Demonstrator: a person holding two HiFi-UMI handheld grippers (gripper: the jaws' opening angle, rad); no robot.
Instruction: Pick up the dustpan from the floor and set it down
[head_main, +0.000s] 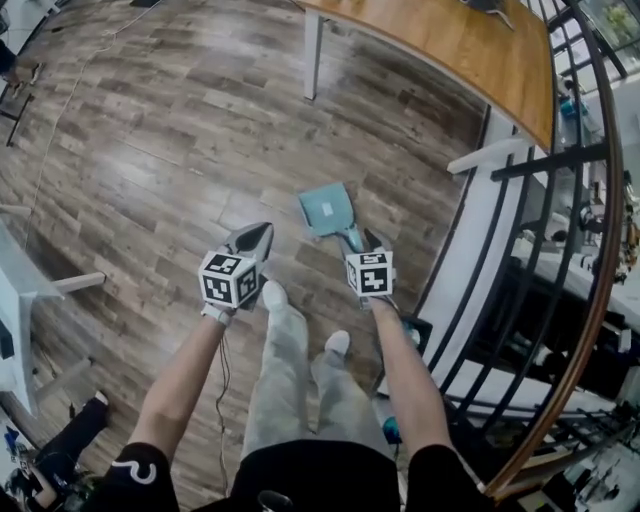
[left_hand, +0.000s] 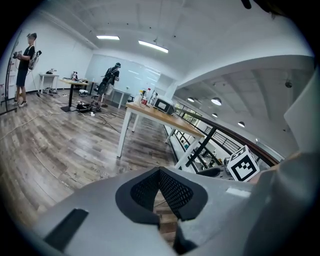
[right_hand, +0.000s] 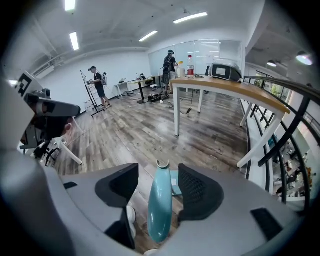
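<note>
Two grippers: we hold one in each hand, both reaching down toward the floor (head_main: 180, 150) just ahead of our feet.
Right gripper (right_hand: 159, 175): its jaws are spread wide and the pads press on nothing.
Between its jaws: the teal handle (right_hand: 160, 215) of the dustpan (head_main: 323, 208) runs up the gap, and we see it clear of both pads.
Left gripper (left_hand: 160, 172): its jaws are brought together tip to tip with nothing between them. It sits left of the dustpan, apart from it.
Dustpan's place: the pan lies on the wood floor just beyond the Right gripper, at its far side, with the handle pointing back toward us.
Farther out: a wooden table (head_main: 470, 50) stands at the far right and a railing (head_main: 560, 160) runs along the right side.
Done so far: we judge the dustpan to be resting on the floor and held by neither gripper. The handle is lined up in the open jaws.
Left to do: we cannot tell whether this is the start or the finish. If the lift is still ahead, we must close on the handle, raise the dustpan and set it down. If it is already set down, only drawing the Right gripper back off the handle remains.
</note>
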